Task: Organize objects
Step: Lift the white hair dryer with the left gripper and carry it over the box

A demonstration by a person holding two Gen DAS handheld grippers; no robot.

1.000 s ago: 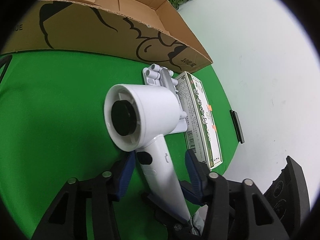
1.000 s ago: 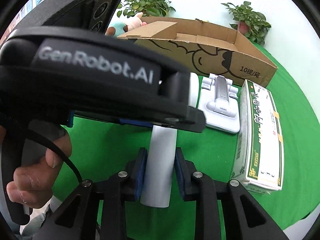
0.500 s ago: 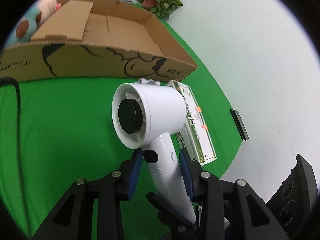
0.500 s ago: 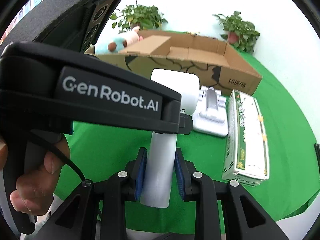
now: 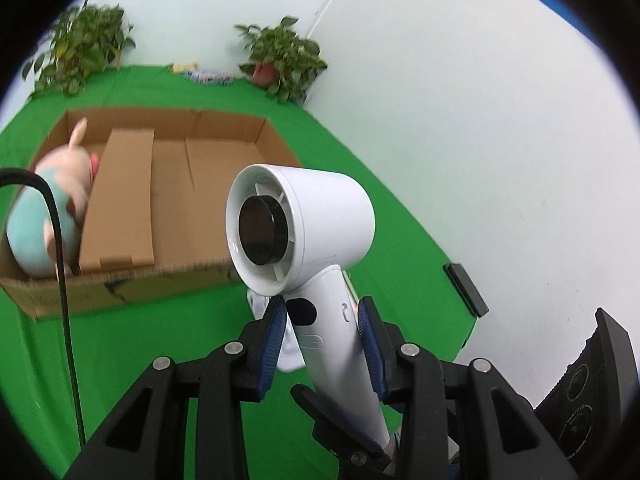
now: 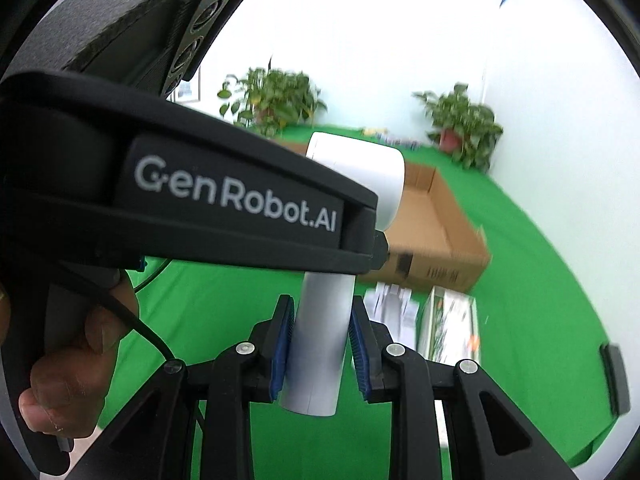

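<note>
Hairdryer [image 5: 304, 236] sits mid-frame, handle axis roughly upright, w/ both grippers pinching it: left gripper [image 5: 322, 344] just under the head, right gripper [image 6: 320, 344] lower on handle. Cardboard box [image 5: 168, 276] lies upper left, beyond the dryer; plush toy [image 5: 52, 216] inside at left.

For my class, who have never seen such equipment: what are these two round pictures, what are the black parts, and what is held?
A person holds two hand-held grippers, each carrying a fisheye camera looking along its fingers, hence the round pictures. The left gripper and the right gripper both clamp the handle of a white hair dryer, held above a green table. Behind it sits an open cardboard box with a plush toy inside. A green-and-white carton lies on the table.
</note>
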